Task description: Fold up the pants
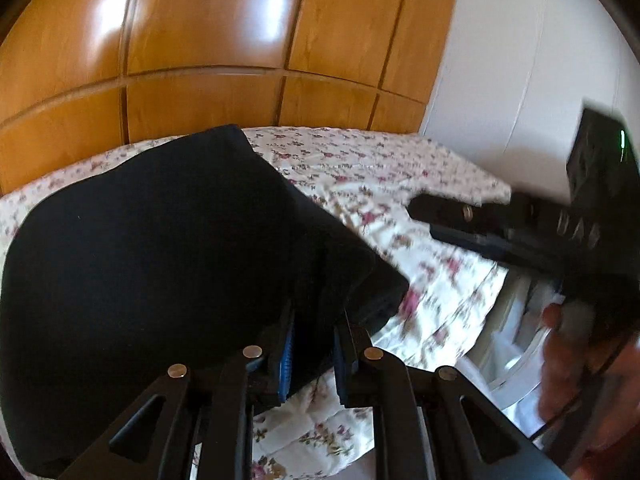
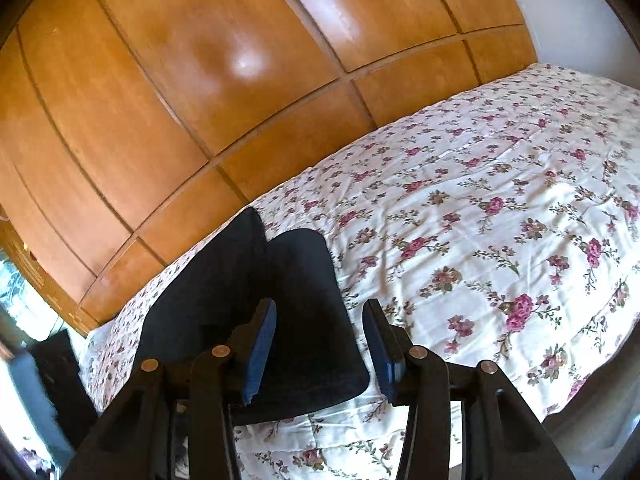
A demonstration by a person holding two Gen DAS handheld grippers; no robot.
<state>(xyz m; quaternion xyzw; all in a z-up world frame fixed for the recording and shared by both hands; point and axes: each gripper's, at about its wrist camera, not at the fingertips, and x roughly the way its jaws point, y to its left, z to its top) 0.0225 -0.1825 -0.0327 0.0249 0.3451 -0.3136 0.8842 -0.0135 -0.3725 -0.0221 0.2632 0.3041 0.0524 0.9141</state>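
Our left gripper (image 1: pixel 312 344) points down over the pants (image 1: pixel 160 260), jaws narrow, cloth between them. Our right gripper (image 2: pixel 320 344) hovers above the pants with jaws parted, nothing pinched.

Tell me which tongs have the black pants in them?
The left tongs: black pants fill the gap between their blue pads. The right tongs stand open above the pants, gripping nothing, over the flowery bed cover.

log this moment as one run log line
left gripper: gripping black pants | right gripper: opening, empty, above pants | surface: floral bedspread
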